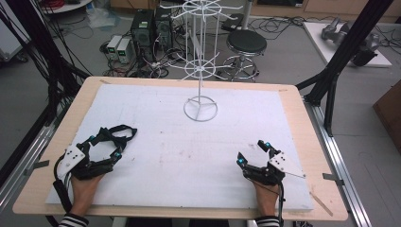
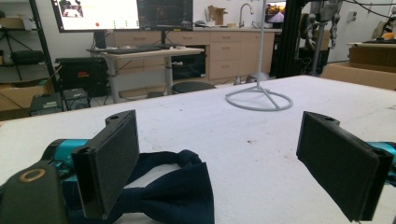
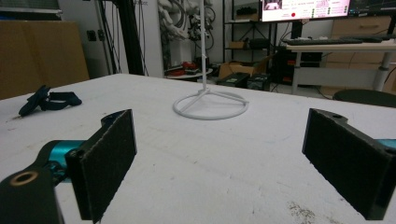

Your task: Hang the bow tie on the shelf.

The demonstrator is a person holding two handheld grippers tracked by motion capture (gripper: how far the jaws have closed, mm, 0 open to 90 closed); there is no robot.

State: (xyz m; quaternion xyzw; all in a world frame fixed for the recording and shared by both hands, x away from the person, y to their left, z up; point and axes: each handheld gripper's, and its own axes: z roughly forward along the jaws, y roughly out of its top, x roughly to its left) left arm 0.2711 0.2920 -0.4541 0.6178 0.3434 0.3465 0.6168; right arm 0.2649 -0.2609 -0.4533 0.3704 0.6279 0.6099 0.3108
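Sizing up the setup, quick notes:

left gripper (image 1: pixel 105 145): lower left of the high view, parked low on the white foam board (image 1: pixel 156 156), jaws spread wide and gripping nothing. Looks lined up to scoop the bow tie, hence the low flat angle.

bow tie (image 1: pixel 118 134): dark navy, strap looped, lying flat on the board right at the left gripper's tips. In the left gripper view, sits bottom centre (image 2: pixel 173 191), tucked up against the near-side jaw and partly between the two pads, not pinched yet.

right gripper (image 1: pixel 253 152): lower right of the high view, resting on the board too, jaws gaping, empty. Probably just waiting its turn; well apart from the bow tie, which shows as a small dark heap at the left edge of the right gripper view (image 3: pixel 49 101).

display rack (image 1: pixel 201 61): white wire stand, ring base near the top centre of the board, pole running up with hook tiers. Guessing that's where the tie ends up hanging, so the open middle of the board makes sense as a carry path.

in the way: nothing much between tie and rack base. Thin wire hooks look fiddly, though, and the floppy strap could snag or droop.

around: black stool (image 1: pixel 246 43), computer towers (image 1: pixel 142 28) and cables on the floor past the table's far edge, top of the frame.
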